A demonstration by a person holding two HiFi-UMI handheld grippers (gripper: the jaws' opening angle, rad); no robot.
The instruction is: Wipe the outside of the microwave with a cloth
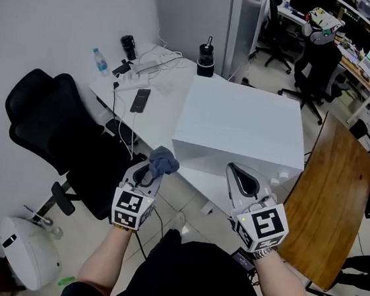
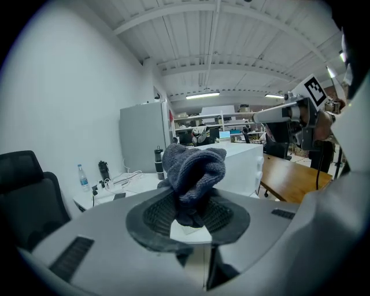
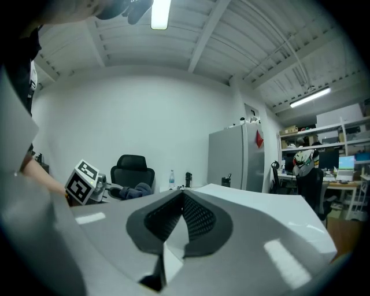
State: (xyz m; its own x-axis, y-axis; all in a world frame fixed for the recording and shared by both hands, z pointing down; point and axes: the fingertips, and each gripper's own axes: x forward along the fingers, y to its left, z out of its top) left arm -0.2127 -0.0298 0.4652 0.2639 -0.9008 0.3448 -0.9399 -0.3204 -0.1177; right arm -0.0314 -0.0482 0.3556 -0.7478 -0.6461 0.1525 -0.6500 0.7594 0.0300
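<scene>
Gripping the cloth (image 2: 193,167), left tongs (image 1: 150,172) hover near the microwave (image 1: 240,127); right tongs (image 1: 238,175) sit clenched, empty; pressing cloth to it seems next.

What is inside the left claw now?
A bunched grey-blue cloth, pinched in the left claw. Its lower end sinks between the jaws and is covered there, so how deep it goes cannot be seen.

1. Microwave (image 1: 240,127): one.
2. Cloth (image 1: 164,161): one.
3. Claws: two, namely left claw (image 1: 151,168) and right claw (image 1: 234,169).
4. Worktops: two, namely white worktop (image 1: 168,92) and wooden worktop (image 1: 329,193).
5. Water bottle (image 1: 100,61): one.
6. Phone (image 1: 140,100): one.
7. Black flasks: two, namely flask by the microwave (image 1: 206,60) and flask by the wall (image 1: 128,47).
8. Black chair (image 1: 48,122) beside white worktop: one.
</scene>
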